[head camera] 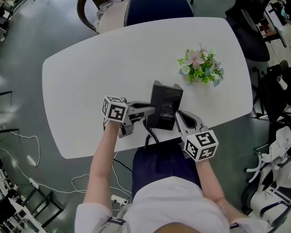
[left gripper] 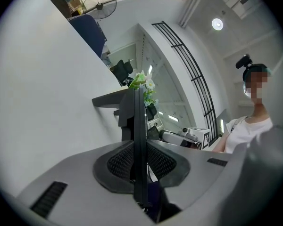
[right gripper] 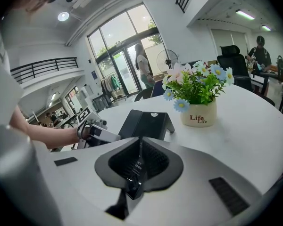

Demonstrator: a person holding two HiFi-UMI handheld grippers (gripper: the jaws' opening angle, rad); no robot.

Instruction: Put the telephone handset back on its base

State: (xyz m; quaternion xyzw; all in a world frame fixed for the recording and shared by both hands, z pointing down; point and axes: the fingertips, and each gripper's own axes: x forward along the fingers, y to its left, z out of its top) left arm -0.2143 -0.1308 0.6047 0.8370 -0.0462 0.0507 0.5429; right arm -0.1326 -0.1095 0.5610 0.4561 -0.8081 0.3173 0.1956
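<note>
2 tongs are engaged: the left tongs [left gripper: 140,159] pinch the black handset [left gripper: 139,112] edge-on, just beside the base [head camera: 166,101] on the worktop [head camera: 87,81]. The right tongs [right gripper: 139,161] are closed on a thin black piece [right gripper: 136,175] I cannot identify. Seating looks in hand; next I'd line the handset over its cradle

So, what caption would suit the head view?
Left gripper holds the handset by the phone base on a white table.
</note>
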